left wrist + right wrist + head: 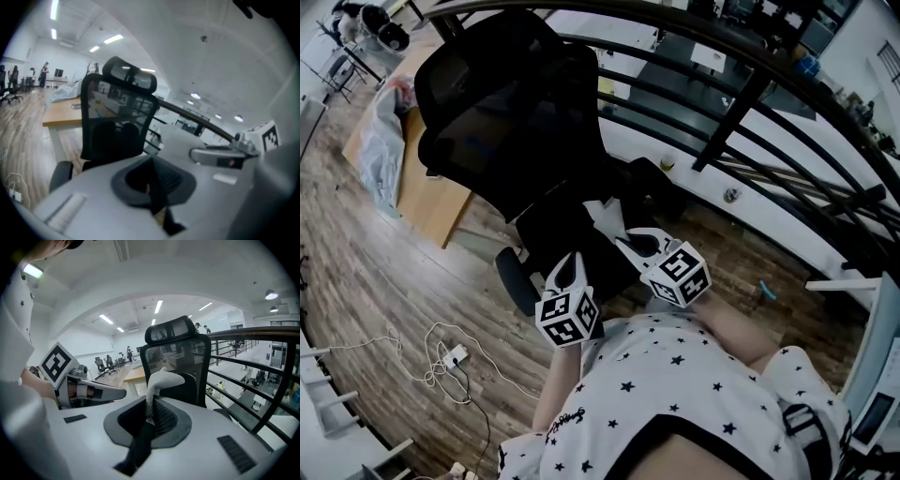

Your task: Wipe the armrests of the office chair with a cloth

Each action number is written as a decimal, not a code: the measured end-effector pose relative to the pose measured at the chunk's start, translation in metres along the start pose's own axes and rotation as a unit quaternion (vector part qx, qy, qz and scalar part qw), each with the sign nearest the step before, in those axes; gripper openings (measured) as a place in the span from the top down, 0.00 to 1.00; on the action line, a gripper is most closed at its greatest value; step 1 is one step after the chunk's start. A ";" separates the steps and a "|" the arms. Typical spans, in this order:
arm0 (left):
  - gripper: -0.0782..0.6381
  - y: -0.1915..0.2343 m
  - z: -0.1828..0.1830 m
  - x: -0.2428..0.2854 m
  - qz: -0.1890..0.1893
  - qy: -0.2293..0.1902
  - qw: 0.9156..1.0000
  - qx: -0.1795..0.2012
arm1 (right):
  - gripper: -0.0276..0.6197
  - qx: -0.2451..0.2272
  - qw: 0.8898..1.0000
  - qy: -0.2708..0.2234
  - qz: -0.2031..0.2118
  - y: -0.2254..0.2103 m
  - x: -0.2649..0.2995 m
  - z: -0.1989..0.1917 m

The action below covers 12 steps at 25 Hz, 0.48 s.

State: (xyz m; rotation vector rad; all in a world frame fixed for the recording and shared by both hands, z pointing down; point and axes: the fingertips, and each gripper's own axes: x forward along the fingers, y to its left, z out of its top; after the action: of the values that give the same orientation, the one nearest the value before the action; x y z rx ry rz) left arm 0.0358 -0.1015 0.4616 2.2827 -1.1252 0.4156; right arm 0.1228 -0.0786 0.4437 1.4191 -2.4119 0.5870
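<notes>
The black office chair (pixel 511 122) stands in front of me, its left armrest (pixel 514 278) low at the left and its right armrest (pixel 649 174) near the railing. My right gripper (pixel 623 242) is over the seat, shut on a white cloth (pixel 605 217). In the right gripper view the cloth (pixel 161 380) sticks up from between the closed jaws of the right gripper (pixel 151 416), before the chair back (pixel 183 362). My left gripper (pixel 567 267) hovers beside it, above the seat's front. The left gripper (pixel 152 187) is shut with nothing in it, and the left armrest (pixel 61 173) lies below left.
A black curved railing (pixel 750 103) runs behind and right of the chair. A wooden desk (pixel 422 192) with a plastic bag (pixel 382 141) stands at the left. White cables and a power strip (pixel 455 356) lie on the wood floor.
</notes>
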 end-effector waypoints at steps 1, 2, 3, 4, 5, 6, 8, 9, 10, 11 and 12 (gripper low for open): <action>0.88 -0.009 -0.001 0.004 0.004 -0.001 1.000 -0.005 | 0.91 -0.002 1.000 0.001 0.003 -0.010 -0.006 0.000; 0.88 -0.018 -0.003 0.008 0.009 -0.001 1.000 -0.010 | 0.91 -0.003 1.000 0.003 0.007 -0.018 -0.012 0.000; 0.88 -0.025 -0.005 0.012 0.015 -0.001 1.000 -0.014 | 0.91 -0.005 1.000 0.004 0.010 -0.027 -0.017 -0.001; 0.88 -0.033 -0.007 0.016 0.020 0.000 1.000 -0.017 | 0.91 -0.007 1.000 0.006 0.013 -0.035 -0.022 -0.002; 0.88 -0.039 -0.009 0.021 0.025 0.000 0.999 -0.020 | 0.91 -0.008 1.000 0.009 0.016 -0.044 -0.025 -0.004; 0.88 -0.045 -0.010 0.027 0.030 0.000 0.999 -0.023 | 0.91 -0.010 1.000 0.011 0.019 -0.054 -0.028 -0.005; 0.88 -0.056 -0.012 0.037 0.039 0.000 0.999 -0.029 | 0.91 -0.015 0.999 0.017 0.024 -0.073 -0.032 -0.007; 0.88 -0.061 -0.013 0.041 0.044 0.001 0.999 -0.032 | 0.91 -0.017 0.999 0.019 0.027 -0.081 -0.034 -0.008; 0.88 -0.066 -0.015 0.045 0.050 0.001 0.998 -0.034 | 0.91 -0.019 0.999 0.020 0.031 -0.089 -0.036 -0.009; 0.88 -0.070 -0.016 0.049 0.056 0.002 0.998 -0.037 | 0.91 -0.021 0.999 0.022 0.034 -0.097 -0.038 -0.010; 0.88 -0.074 -0.018 0.053 0.062 0.003 0.997 -0.040 | 0.91 -0.023 0.999 0.023 0.037 -0.105 -0.039 -0.010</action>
State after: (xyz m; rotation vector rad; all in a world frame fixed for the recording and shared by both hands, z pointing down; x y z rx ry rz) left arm 0.1262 -0.0870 0.4765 2.1489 -1.2625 0.4168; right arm 0.2345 -0.0895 0.4569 1.2899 -2.4345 0.5699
